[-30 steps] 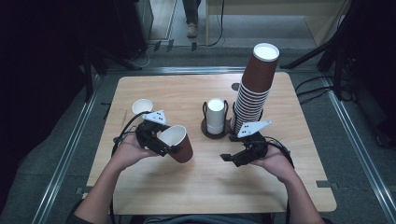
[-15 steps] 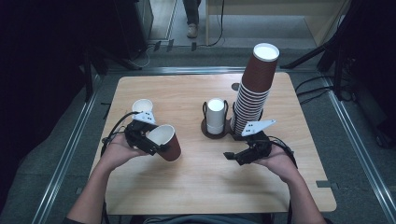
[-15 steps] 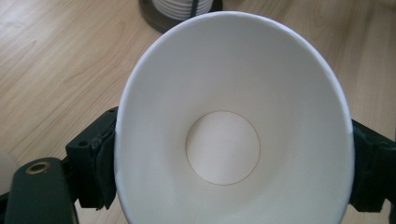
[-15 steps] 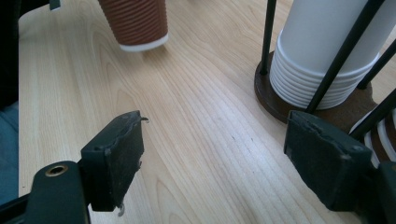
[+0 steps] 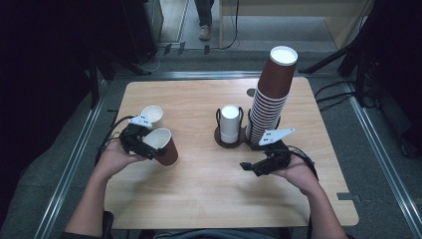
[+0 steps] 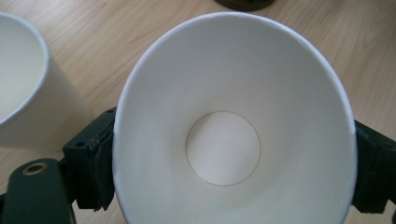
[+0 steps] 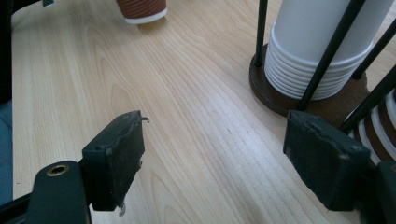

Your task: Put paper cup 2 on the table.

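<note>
The left tongs (image 5: 149, 147) grip a brown paper cup (image 5: 163, 145) by its sides near the worktop's (image 5: 209, 194) left edge, their jaws just easing apart. The right tongs (image 5: 250, 167) gape wide, holding nothing. One white cup (image 5: 152, 115) stands just behind; two cup stacks (image 5: 271, 94) sit mid-worktop.

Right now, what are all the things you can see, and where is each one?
Brown cup: one, brown outside, white inside, tilted between the left fingers, left part of the table.
White cup: one, white, on the table just behind the brown cup.
Brown cup stack: one tall stack, brown, right of centre.
White cup stack: one, white, in a dark rod holder, centre.
Table: one, light wood.
Left gripper: black, pads on the brown cup's sides.
Right gripper: black, open, holding nothing, near the stacks.
</note>
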Demonstrator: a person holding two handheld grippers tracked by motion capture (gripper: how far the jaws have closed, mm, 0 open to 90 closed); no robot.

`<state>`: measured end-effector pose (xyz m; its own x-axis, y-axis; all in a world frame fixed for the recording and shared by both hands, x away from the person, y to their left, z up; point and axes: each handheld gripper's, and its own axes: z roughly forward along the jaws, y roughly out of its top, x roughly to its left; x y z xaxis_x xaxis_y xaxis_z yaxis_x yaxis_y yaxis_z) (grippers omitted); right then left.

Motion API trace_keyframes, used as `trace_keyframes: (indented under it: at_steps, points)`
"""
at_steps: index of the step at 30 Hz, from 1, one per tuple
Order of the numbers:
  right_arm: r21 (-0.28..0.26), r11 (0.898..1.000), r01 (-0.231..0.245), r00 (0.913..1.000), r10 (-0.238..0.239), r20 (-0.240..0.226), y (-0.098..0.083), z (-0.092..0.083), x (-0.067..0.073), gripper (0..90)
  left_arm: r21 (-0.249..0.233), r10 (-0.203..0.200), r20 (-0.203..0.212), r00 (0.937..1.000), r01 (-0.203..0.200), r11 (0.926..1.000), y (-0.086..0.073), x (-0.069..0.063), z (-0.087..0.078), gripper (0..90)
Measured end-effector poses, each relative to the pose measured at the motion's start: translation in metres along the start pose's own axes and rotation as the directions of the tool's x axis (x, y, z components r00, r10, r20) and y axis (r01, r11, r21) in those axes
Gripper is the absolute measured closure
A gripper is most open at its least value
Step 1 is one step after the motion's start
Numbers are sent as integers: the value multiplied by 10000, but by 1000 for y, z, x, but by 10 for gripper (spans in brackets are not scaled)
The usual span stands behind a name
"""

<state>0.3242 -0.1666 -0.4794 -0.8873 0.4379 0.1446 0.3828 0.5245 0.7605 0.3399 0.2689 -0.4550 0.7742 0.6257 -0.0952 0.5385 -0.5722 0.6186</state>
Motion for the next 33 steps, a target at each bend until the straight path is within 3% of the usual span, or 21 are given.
trace_keyframes:
  at_steps: [5, 13, 17, 22, 33]
  points:
    - [45, 10000, -7, 10000, 7, -19, -1, 0, 0, 206, 232, -235, -476, 9986, 247, 9994, -7, 9, -5, 96]
    - [96, 9999, -78, 10000, 78, 40, -2, 0, -2, 208, 283, -658, -1329, 9889, 702, 9971, -13, 18, -9, 85]
    - [109, 9999, -73, 10000, 72, 52, -3, 1, -2, 208, 471, -587, -1596, 9854, 669, 9966, -14, 19, -7, 80]
    - [130, 9999, -79, 10000, 79, 30, -3, 1, -2, 208, 478, -477, -1652, 9851, 563, 9973, -14, 18, -4, 70]
    - [117, 9998, -146, 9999, 146, 20, -3, 0, -2, 210, 690, -848, -1404, 9865, 952, 9931, -13, 20, 0, 8]
